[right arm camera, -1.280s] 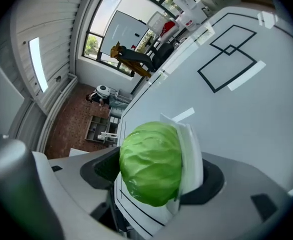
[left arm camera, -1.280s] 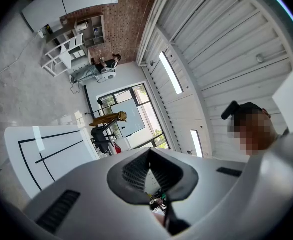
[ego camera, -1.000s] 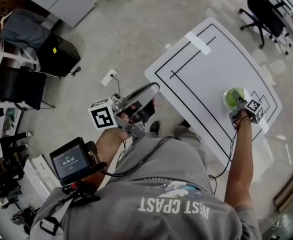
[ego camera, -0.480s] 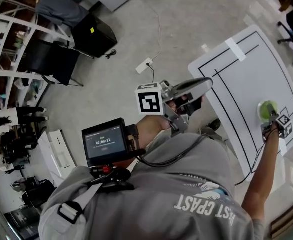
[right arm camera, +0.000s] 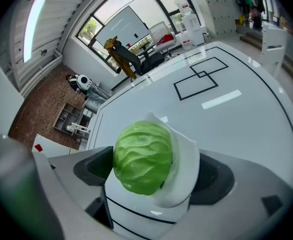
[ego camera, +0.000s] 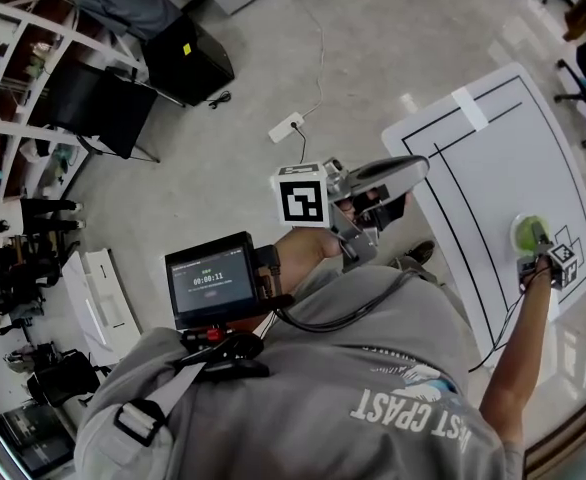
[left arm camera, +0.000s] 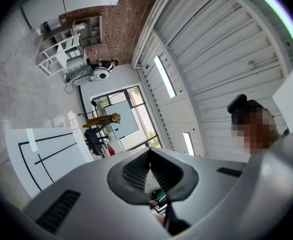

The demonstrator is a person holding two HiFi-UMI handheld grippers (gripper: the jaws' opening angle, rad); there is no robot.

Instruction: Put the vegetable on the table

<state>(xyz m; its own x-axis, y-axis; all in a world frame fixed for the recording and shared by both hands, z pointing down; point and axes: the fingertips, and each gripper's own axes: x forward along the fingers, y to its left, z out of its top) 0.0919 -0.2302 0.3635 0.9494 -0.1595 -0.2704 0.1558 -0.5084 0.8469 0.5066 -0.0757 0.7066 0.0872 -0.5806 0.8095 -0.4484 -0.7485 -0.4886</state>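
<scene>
On the worktop (right arm camera: 246, 129) the cabbage (right arm camera: 142, 156) sits between the just-opened, wide jaws of the right tool (right arm camera: 154, 173), so release seems underway and backing straight off comes next, while the left tool (left arm camera: 148, 159) is closed and empty.

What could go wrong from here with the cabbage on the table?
The right tongs have just been opening, with the cabbage between them, apparently resting on the table. Being round, it could roll once freed. As the tongs pull back, a tip might catch and drag it.
</scene>
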